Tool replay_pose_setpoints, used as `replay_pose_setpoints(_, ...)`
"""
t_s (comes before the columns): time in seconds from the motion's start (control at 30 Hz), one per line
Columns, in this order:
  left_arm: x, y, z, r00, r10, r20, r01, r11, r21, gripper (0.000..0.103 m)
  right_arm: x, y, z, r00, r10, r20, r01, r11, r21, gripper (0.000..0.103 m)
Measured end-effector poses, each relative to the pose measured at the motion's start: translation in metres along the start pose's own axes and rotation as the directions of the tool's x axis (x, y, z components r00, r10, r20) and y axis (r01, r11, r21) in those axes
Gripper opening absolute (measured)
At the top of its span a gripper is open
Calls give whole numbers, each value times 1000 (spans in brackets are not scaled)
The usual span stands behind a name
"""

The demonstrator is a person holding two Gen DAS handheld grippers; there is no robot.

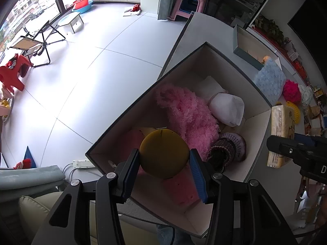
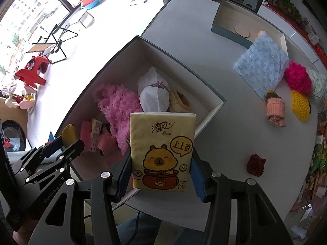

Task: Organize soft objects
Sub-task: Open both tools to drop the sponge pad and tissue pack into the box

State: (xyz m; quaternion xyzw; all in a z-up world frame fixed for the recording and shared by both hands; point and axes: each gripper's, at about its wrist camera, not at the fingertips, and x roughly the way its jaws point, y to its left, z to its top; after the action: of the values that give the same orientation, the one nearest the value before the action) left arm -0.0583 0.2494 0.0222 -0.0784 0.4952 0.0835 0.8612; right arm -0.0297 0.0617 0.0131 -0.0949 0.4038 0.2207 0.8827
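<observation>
My left gripper is shut on a mustard-yellow round soft toy and holds it over the near corner of the open box. The box holds a fluffy pink piece, a white pouch, a purple knit item and a pink sponge. My right gripper is shut on a yellow tissue pack with a cartoon bear, held upright at the box's near rim. The left gripper with the toy also shows in the right wrist view.
On the grey table lie a blue dotted cloth, a magenta pompom, a yellow net, a pink knit doll and a dark red rose. A shallow box lid stands at the back.
</observation>
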Motion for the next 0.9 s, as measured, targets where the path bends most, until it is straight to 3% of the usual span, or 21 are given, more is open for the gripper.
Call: replay_pose_setpoints(0.9,30,-6,7,995,17,-96,-16,1000,5,50,32,-9,25,997,-28,-74,30,999,29,56)
